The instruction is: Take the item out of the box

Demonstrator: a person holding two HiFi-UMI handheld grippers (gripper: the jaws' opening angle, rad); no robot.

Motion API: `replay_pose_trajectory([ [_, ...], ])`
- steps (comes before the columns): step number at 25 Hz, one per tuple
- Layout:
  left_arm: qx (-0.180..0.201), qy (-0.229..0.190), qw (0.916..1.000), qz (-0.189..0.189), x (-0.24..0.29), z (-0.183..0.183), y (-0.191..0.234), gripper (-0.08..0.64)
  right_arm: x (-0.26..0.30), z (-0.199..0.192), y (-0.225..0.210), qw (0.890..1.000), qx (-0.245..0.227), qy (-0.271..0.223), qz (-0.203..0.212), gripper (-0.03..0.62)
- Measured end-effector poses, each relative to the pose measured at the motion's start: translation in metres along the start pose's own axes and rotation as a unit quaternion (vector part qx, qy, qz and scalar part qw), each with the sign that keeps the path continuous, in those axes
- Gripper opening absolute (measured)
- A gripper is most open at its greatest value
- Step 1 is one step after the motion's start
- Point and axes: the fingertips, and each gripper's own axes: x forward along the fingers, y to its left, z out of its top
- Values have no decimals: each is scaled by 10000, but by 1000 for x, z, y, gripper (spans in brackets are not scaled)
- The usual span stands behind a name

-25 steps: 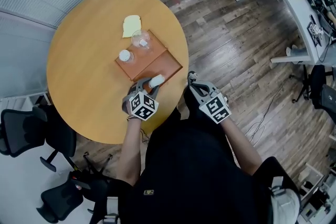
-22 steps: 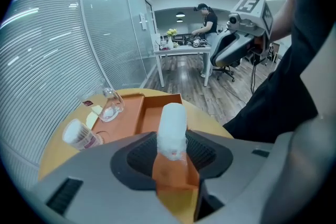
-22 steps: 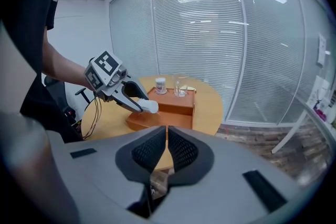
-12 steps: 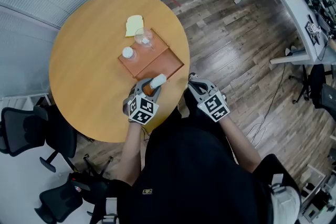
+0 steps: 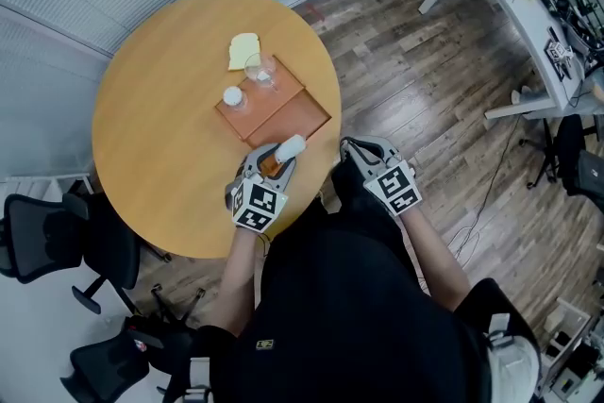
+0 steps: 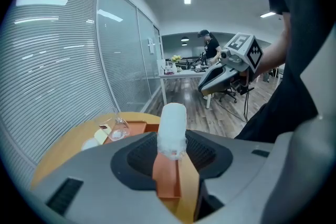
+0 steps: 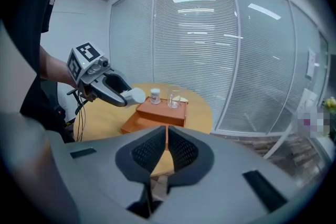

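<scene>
My left gripper [image 5: 278, 158] is shut on the item [image 5: 286, 149], a small orange bottle with a white cap, and holds it above the near edge of the round wooden table [image 5: 160, 137]. In the left gripper view the item [image 6: 172, 126] stands upright between the jaws of this gripper [image 6: 172, 147]. The orange-brown box [image 5: 294, 120] lies open just beyond it. My right gripper [image 5: 352, 146] hangs off the table's edge to the right, jaws together and empty [image 7: 167, 136]. From there I see the box [image 7: 160, 113] and the left gripper [image 7: 122, 96] with the item [image 7: 137, 95].
A clear glass [image 5: 264, 71] and a small white jar [image 5: 231, 96] stand on the box's far half, and a yellow pad [image 5: 243, 50] lies behind them. Black office chairs [image 5: 47, 236] are at the lower left. A white desk [image 5: 524, 5] stands at the upper right. A person [image 6: 210, 50] works far off.
My left gripper has risen with the item and drawn back slightly from the box. The right gripper has lifted a little beside the table.
</scene>
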Motion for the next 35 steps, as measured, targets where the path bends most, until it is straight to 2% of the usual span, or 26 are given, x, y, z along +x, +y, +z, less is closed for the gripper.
replay_pose_trajectory([
  [5, -355, -391, 9985, -160, -8, 13, -8, 173, -7, 11, -6, 9998, -71, -162, -108, 9],
  [12, -739, -759, 9940, -282, -13, 21, -17, 173, -9, 19, 5, 9997, -147, -207, -27, 9],
  [26, -1067, -939, 9893, -323, -17, 22, -19, 173, -14, 23, 17, 9995, -294, -91, 68, 9],
  [35, -1071, -895, 9898, -291, -19, 22, -15, 173, -16, 20, 17, 9996, -268, -68, 90, 9],
])
